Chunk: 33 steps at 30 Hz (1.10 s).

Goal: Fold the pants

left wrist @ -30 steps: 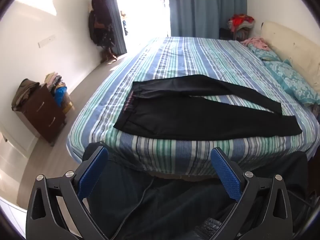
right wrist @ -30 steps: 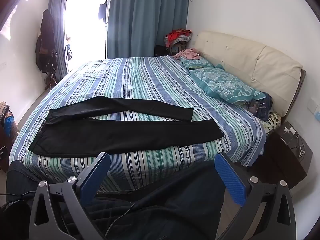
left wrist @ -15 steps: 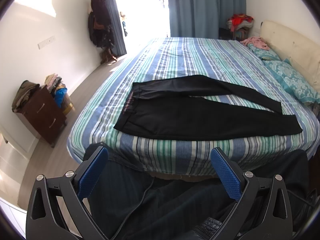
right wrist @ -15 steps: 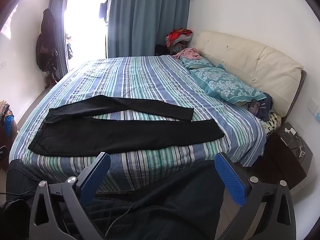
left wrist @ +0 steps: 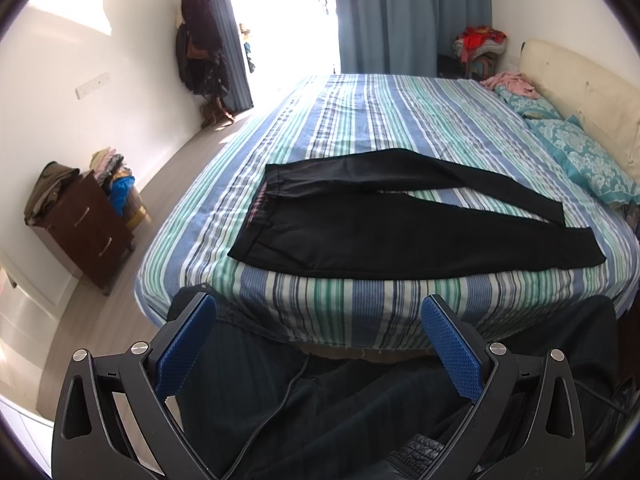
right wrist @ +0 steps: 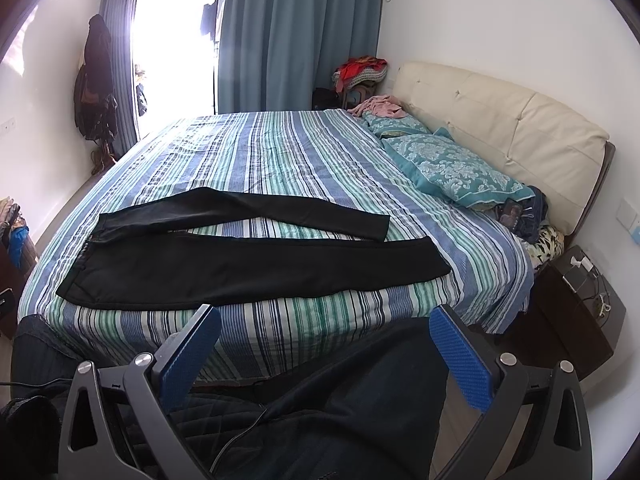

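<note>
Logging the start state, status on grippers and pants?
Left gripper open, empty, short of the bed. Right gripper same. Black pants flat, unfolded, legs splayed. Nothing on them.

light: strong sun through the window (right wrist: 176, 56), all white glare | walls: bright | near bottom: dark, in shadow | edges: bent round, black corners | focus: sharp, no blur

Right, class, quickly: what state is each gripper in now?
Left gripper: open, holding nothing.
Right gripper: open, holding nothing; pants lie untouched.
</note>
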{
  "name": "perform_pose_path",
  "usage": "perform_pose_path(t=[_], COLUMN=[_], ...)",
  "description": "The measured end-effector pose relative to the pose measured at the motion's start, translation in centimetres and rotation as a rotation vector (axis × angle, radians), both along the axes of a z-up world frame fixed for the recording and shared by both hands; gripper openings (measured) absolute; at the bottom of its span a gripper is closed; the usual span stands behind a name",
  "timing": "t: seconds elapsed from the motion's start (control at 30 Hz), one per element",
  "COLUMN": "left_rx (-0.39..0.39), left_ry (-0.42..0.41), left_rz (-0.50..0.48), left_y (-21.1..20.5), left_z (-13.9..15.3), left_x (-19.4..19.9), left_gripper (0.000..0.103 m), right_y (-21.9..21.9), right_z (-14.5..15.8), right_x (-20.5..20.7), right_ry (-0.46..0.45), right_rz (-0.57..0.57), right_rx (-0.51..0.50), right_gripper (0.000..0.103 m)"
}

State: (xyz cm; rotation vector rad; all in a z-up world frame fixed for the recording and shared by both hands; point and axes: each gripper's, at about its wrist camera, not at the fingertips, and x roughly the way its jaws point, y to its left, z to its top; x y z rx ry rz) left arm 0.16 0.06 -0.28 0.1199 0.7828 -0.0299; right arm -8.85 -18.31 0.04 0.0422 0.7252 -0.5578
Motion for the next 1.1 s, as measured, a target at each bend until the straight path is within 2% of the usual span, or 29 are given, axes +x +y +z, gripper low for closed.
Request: perform_pose_path(t=[1.1], left_rx=[0.005], left_ry=[0.0], left_rz=[0.001], left_y=[-0.14], left_z=[0.01], left_x=[-0.04], left_gripper=[0.103], right_y=[0.17], right_z=[-0.53], right_x=[0.32], right_ry=[0.014], right_rz=[0.007], right_rx=[0.009], right_gripper=[0.103])
